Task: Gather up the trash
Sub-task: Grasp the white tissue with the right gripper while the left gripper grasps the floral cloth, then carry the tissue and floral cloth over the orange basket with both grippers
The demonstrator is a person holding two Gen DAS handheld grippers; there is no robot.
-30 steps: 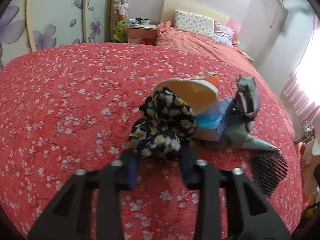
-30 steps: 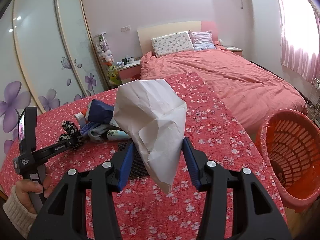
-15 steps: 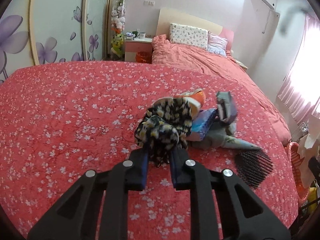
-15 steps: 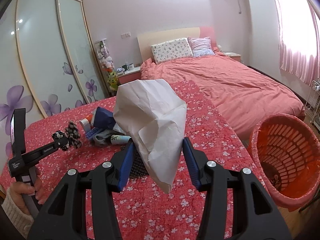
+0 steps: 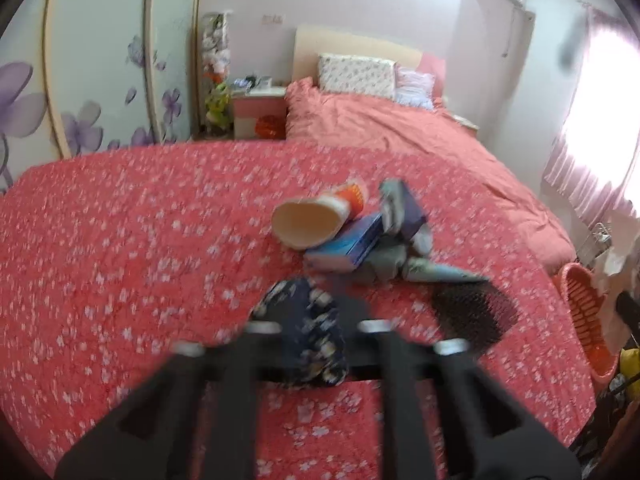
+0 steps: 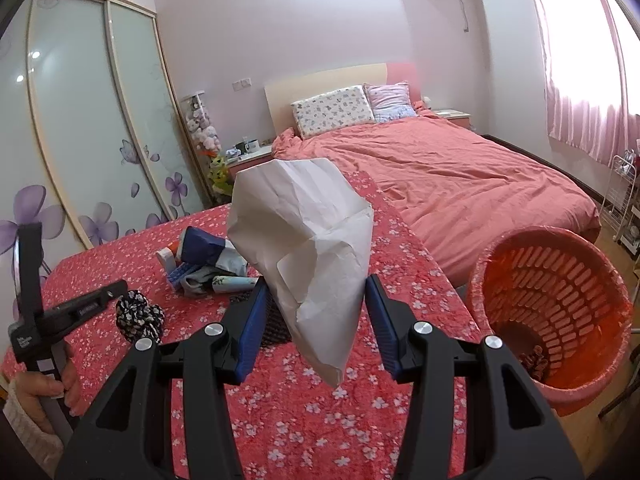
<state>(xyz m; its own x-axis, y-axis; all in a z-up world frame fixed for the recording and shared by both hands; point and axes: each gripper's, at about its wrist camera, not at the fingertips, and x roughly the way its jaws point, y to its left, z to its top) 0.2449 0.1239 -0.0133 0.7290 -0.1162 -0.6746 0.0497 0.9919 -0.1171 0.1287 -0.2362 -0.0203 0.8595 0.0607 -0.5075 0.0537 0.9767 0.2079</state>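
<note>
The crumpled white paper (image 6: 308, 256) fills the centre of the right wrist view, its lower part pinched between the blue pads (image 6: 252, 328) of the right gripper (image 6: 314, 326), which is clenched on it. The paper hangs above the red flowered cover (image 6: 304, 408) and reaches up toward the middle of the frame. At the right edge of the same view stands the orange basket (image 6: 496, 256), lined with thin plastic, with something dark lying at its bottom; it stands just beside the edge of the covered surface.

The black-and-white flowered scrunchie (image 6: 138, 316) shows at the left of the right wrist view, at the tip of the left gripper (image 6: 116, 294). In the left wrist view the scrunchie (image 5: 312, 340) sits low in the centre between the blurred fingers of the left gripper (image 5: 316, 320); the blur is too strong to tell whether the gripper grasps it or has let it go. A hand (image 6: 52, 384) in a knitted cuff holds that gripper's handle at the lower left.

Above the scrunchie in the left wrist view lies a heap: a tipped paper cup (image 5: 316, 220) with an orange band, a blue box (image 5: 348, 244) under it, grey cloth (image 5: 388, 264) and a dark blue pouch (image 5: 404, 208). A black mesh piece (image 5: 472, 312) lies to the right of the scrunchie, near the heap. A bed (image 6: 440, 176) with two pillows fills the background.
</note>
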